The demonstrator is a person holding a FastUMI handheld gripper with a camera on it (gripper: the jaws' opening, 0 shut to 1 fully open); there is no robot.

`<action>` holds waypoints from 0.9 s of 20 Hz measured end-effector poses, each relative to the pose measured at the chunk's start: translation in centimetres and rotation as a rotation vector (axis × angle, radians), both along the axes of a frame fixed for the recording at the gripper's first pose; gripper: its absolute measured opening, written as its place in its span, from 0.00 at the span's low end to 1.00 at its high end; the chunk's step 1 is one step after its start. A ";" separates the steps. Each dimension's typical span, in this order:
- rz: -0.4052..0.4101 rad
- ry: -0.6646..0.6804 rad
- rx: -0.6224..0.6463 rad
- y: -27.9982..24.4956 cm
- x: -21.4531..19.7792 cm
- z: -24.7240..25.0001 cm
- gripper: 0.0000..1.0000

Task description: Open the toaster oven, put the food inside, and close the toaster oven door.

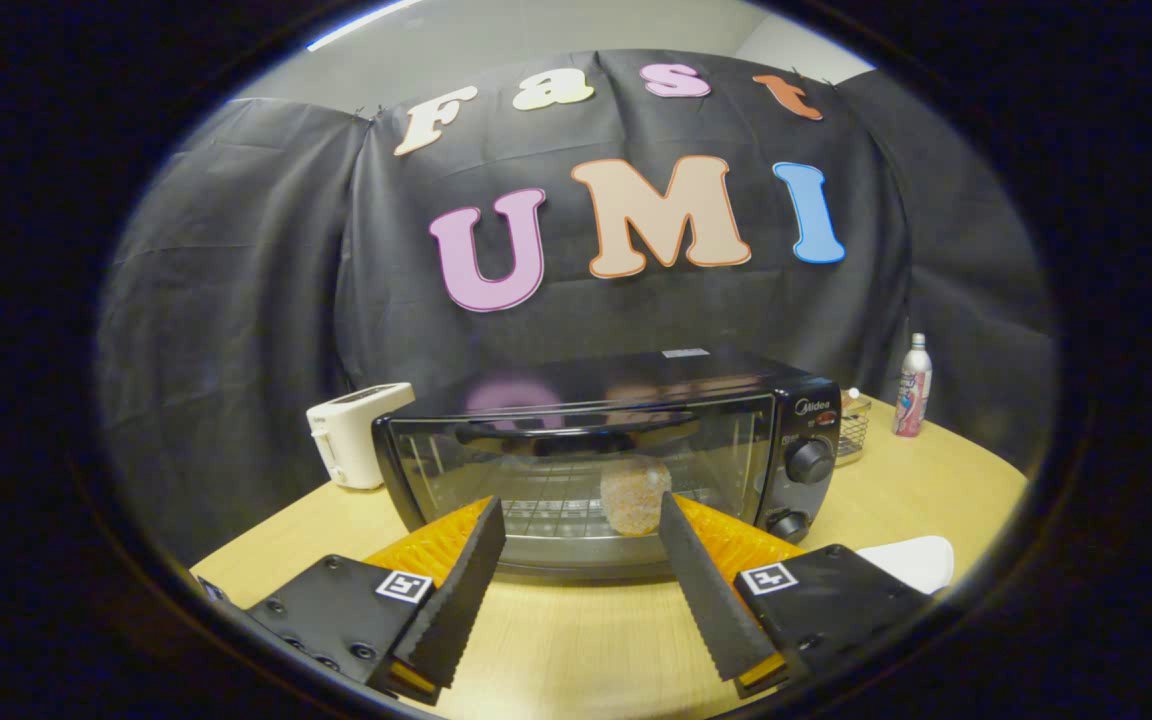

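Two ridged black fingers (466, 590) of the claw (576, 590) are held spread wide apart, with nothing gripped between them, above the wooden counter (576, 650). Just beyond the fingertips a black toaster oven (616, 460) is seen with its glass door (576, 470) shut. A round piece of food (634, 496) is visible on the rack behind the glass. A white toaster (351, 432) stands left of the oven, and a bottle (913, 385) stands far right.
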State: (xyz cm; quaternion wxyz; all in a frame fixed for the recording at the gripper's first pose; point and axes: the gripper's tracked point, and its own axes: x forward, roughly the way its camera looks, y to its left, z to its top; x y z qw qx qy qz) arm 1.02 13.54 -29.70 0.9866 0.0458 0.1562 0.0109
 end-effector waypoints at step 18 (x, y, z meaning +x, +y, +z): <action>0.023 -0.100 -0.077 -4.2 -3.1 9.5 0.97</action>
